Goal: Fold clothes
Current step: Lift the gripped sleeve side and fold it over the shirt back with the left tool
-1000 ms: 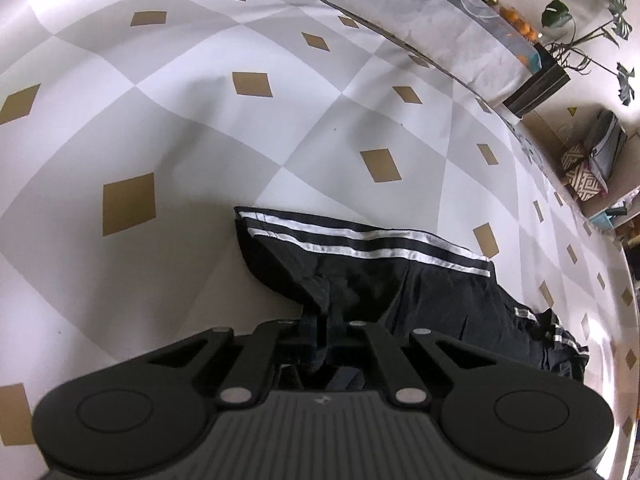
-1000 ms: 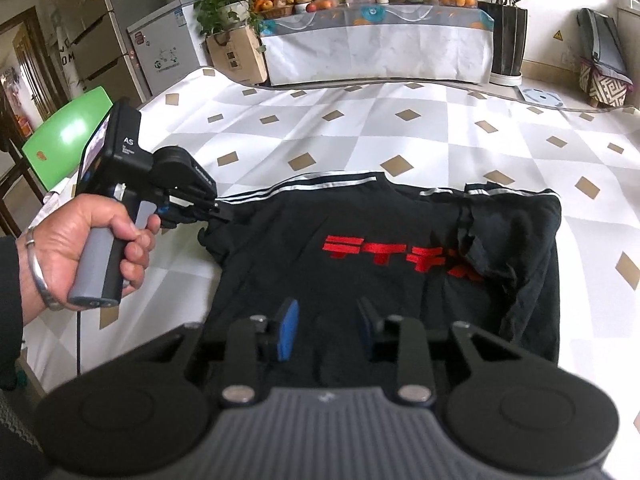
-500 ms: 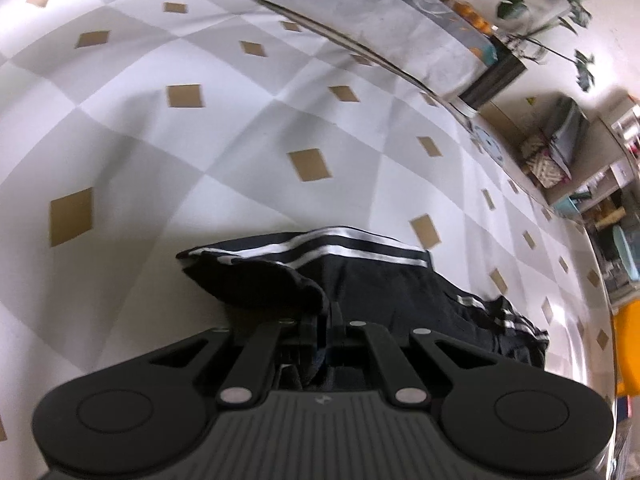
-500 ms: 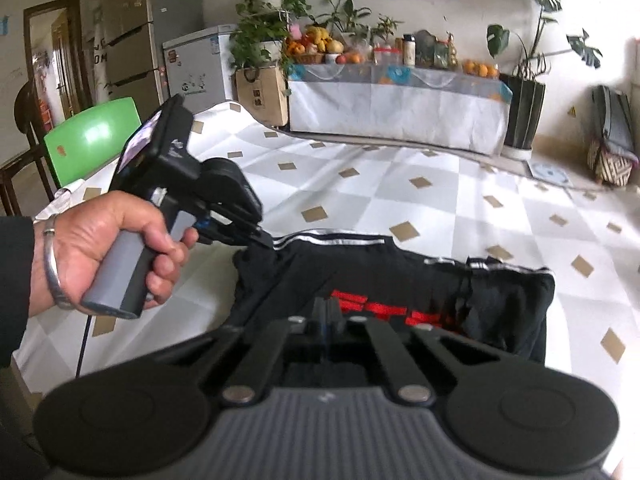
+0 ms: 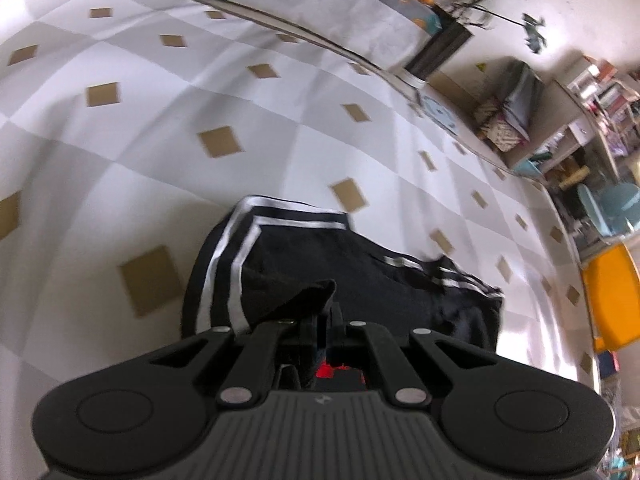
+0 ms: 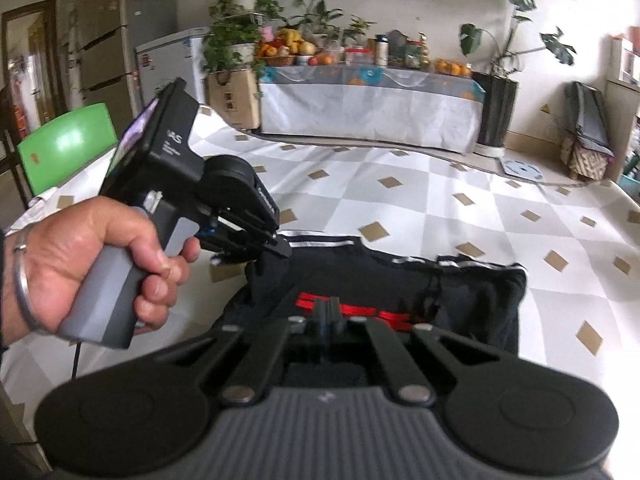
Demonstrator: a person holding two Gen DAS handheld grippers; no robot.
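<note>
Jaws of both grippers clenched on black shirt (image 6: 472, 292) over diamond-patterned tablecloth (image 6: 460, 216), plant-lined room behind.

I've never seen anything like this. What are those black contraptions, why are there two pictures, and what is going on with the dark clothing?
There is no robot here. A person holds a hand-operated tool in each hand, and each tool ends in two-fingered tongs with a wide-angle camera looking along them. That is why the room looks curved.

One picture comes from the left tool's camera, the other from the right tool's. In the right-hand view you can see the person's left hand gripping the other tool's grey handle.

On the white cloth with tan diamonds lies a black T-shirt with white stripes and red lettering. The left tongs are shut on a fold of it near one edge, and the right tongs are shut on the fabric near the red print. The person is folding it.
</note>
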